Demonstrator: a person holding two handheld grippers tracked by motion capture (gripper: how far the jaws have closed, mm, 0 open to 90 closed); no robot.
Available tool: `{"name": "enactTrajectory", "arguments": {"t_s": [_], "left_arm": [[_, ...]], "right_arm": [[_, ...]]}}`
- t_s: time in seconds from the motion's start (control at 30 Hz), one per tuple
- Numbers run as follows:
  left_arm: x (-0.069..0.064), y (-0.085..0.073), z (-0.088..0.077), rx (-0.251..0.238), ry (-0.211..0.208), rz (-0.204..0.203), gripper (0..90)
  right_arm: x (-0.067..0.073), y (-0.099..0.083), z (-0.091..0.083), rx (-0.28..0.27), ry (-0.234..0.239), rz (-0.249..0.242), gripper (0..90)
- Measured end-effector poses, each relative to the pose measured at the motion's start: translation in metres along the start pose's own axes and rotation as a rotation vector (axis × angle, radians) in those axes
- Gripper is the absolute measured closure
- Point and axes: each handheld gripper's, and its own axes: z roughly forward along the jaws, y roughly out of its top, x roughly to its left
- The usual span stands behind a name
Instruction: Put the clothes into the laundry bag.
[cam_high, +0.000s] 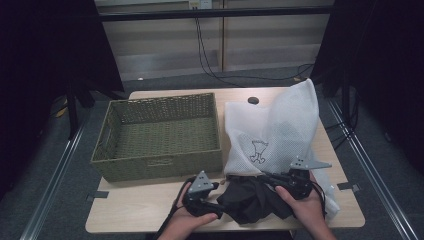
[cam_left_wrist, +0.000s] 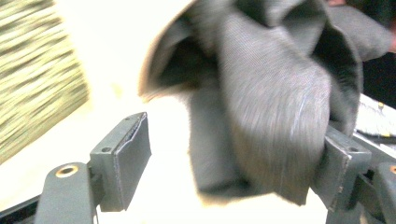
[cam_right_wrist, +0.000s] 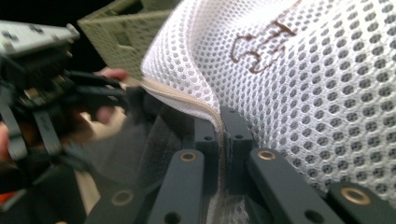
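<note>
**Dark garment half out of mesh bag, left fingers loose around it**

Right gripper (cam_high: 280, 181) has its fingers clamped together on the zipper hem of the white mesh laundry bag (cam_high: 272, 132), pinning the bag's mouth at the near edge of the pale wooden surface (cam_high: 145, 212). Right gripper view confirms it: zipper edge (cam_right_wrist: 196, 105) pinched flat between the pads, no gap.

Left gripper (cam_high: 216, 197) has its fingers apart. The dark grey crumpled cloth garment (cam_high: 252, 197) hangs between them in the left gripper view (cam_left_wrist: 271, 107), lying against the right-hand pad, well clear of the other (cam_left_wrist: 133, 156). No pinch, so it isn't held.

Garment sits at the near edge between the two grippers, bunched, running roughly left-right from the bag mouth towards the left hand (cam_high: 187, 220). Left gripper is the nearer one and the only free one.

Green woven rectangular basket (cam_high: 160, 137) stands just beyond and left of the left gripper, open top up, near wall facing the hand.

My read: to carry it, close the left fingers on the fold and lift over the basket's near wall. Room above is open. Risk: trailing cloth snagging on the bag mouth or slipping off the front edge.
</note>
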Motion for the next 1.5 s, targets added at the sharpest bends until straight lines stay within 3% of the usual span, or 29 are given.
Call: {"name": "enactTrajectory", "arguments": {"t_s": [0.03, 0.1, 0.13, 0.27, 0.43, 0.5, 0.57, 0.63, 0.73, 0.83, 0.93, 1.03, 1.1, 1.13, 1.2, 1.27, 1.33, 1.43, 1.5], "left_arm": [[0.004, -0.003, -0.003, 0.013, 0.008, -0.012, 24.7], [0.007, -0.008, -0.003, 0.075, 0.062, -0.021, 32.0], [0.008, -0.011, -0.001, 0.095, 0.073, -0.022, 36.6], [0.008, -0.013, 0.004, 0.121, 0.057, -0.024, 52.8], [0.011, -0.014, -0.005, 0.064, -0.060, -0.018, 56.1], [0.016, -0.014, -0.011, 0.059, -0.036, 0.002, 57.3], [0.027, -0.016, -0.018, 0.037, -0.032, -0.030, 55.7], [0.037, -0.018, -0.024, 0.032, 0.007, -0.055, 54.7], [0.041, -0.020, -0.027, 0.049, 0.043, -0.047, 55.7], [0.039, -0.021, -0.025, 0.065, 0.057, -0.041, 58.2], [0.039, -0.019, -0.023, 0.052, 0.031, -0.055, 60.7], [0.032, -0.014, -0.019, 0.037, -0.008, -0.037, 64.8], [0.024, -0.009, -0.011, 0.043, -0.033, -0.016, 71.6], [0.019, -0.006, -0.006, 0.044, -0.047, -0.015, 74.4], [0.009, -0.001, 0.007, 0.059, -0.056, 0.011, 78.1], [0.002, 0.006, 0.019, 0.070, -0.058, 0.027, 79.6], [-0.005, 0.015, 0.031, 0.043, -0.078, 0.016, 81.7], [-0.013, 0.022, 0.045, 0.037, -0.087, 0.028, 82.3], [-0.017, 0.022, 0.052, 0.052, -0.078, 0.048, 81.4]], "right_arm": [[0.000, -0.001, 0.001, 0.008, -0.010, -0.002, 87.0], [-0.002, -0.002, 0.003, 0.022, -0.007, 0.014, 86.9], [-0.004, -0.002, 0.005, 0.036, 0.009, 0.024, 86.8], [-0.011, -0.006, 0.008, 0.059, 0.033, 0.047, 87.0], [-0.009, -0.006, 0.005, 0.044, 0.014, 0.021, 87.0], [-0.011, -0.006, 0.005, 0.049, -0.001, 0.022, 87.0], [-0.011, -0.006, 0.006, 0.052, -0.006, 0.027, 86.9], [-0.013, -0.007, 0.008, 0.059, -0.004, 0.035, 86.9], [-0.009, -0.008, 0.008, 0.054, -0.022, 0.024, 84.8], [0.001, -0.004, 0.002, 0.040, -0.021, 0.011, 75.0], [0.009, 0.000, -0.009, 0.018, -0.028, -0.001, 65.8], [0.018, 0.002, -0.019, -0.008, -0.058, -0.020, 60.1], [0.023, 0.002, -0.022, -0.013, -0.102, -0.047, 66.1], [0.025, 0.002, -0.023, -0.013, -0.108, -0.055, 76.7], [0.027, 0.001, -0.024, -0.008, -0.102, -0.051, 86.5], [0.029, 0.002, -0.024, -0.015, -0.104, -0.035, 87.5], [0.034, 0.004, -0.023, -0.026, -0.106, -0.022, 86.3], [0.043, 0.002, -0.016, -0.002, -0.136, -0.055, 68.6], [0.043, -0.003, -0.008, 0.027, -0.133, -0.050, 55.5]]}}
